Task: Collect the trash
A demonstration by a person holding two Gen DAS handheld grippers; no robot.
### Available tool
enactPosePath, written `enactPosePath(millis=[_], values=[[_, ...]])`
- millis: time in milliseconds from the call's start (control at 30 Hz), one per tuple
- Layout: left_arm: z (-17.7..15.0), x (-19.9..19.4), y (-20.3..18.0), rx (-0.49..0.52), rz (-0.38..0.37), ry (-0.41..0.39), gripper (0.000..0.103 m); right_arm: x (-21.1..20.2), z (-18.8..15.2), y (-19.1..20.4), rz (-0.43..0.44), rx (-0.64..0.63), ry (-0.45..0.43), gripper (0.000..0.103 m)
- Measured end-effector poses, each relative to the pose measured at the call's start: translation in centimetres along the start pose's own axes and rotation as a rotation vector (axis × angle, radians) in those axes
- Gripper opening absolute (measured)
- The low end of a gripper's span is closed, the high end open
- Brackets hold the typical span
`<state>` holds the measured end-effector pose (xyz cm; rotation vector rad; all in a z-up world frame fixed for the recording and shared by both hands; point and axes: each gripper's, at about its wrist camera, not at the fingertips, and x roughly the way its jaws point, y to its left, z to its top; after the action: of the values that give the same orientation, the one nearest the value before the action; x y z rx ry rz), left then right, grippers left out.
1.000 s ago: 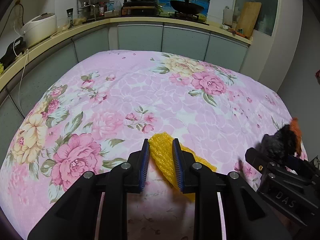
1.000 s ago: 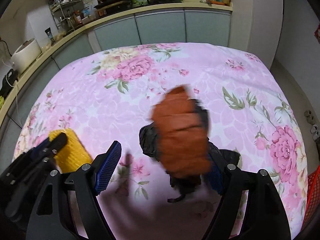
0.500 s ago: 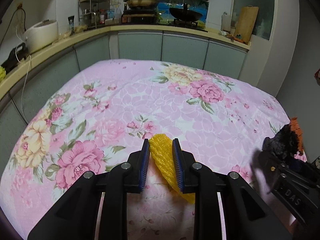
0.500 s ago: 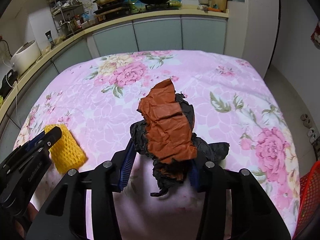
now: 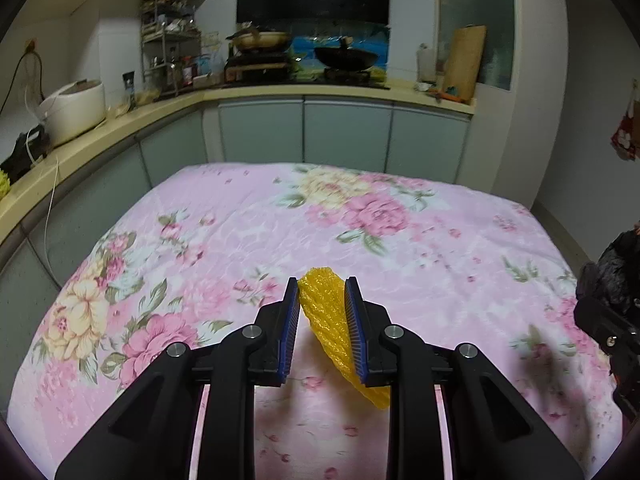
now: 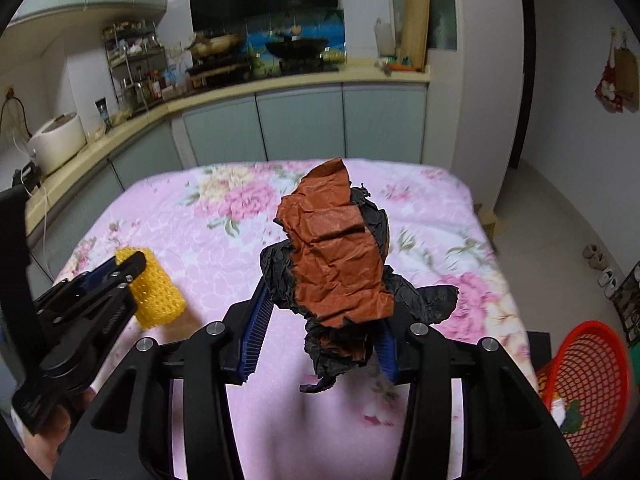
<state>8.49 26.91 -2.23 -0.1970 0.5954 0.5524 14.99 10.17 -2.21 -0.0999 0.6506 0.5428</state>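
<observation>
My left gripper [image 5: 322, 298] is shut on a yellow foam net sleeve [image 5: 336, 328] and holds it above the pink floral tablecloth [image 5: 224, 240]. The sleeve also shows in the right wrist view [image 6: 158, 292], with the left gripper [image 6: 120, 276] on it. My right gripper [image 6: 324, 320] is shut on a crumpled wad of orange-brown and black paper [image 6: 336, 256], lifted off the table. That wad shows at the right edge of the left wrist view [image 5: 618, 268]. A red mesh basket [image 6: 588, 384] stands low at the right, beside the table.
The table [image 6: 460, 264] is covered by the floral cloth. Kitchen counters [image 5: 120, 124] with a rice cooker [image 5: 74, 110], a rack and a stove run along the left and back. Floor and shoes [image 6: 600, 264] lie to the right.
Both grippers have risen from the table with their trash. The right gripper closed on the paper wad, which was blurred between open jaws one second ago.
</observation>
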Motion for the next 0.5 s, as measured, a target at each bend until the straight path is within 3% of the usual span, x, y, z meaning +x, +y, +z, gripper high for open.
enactPosePath(millis=[500], values=[[1.0, -5.7, -5.7, 0.118, -0.054, -0.100, 0.022, -7.0, -0.4, -4.8, -0.048, 0.078, -0.118, 0.044]])
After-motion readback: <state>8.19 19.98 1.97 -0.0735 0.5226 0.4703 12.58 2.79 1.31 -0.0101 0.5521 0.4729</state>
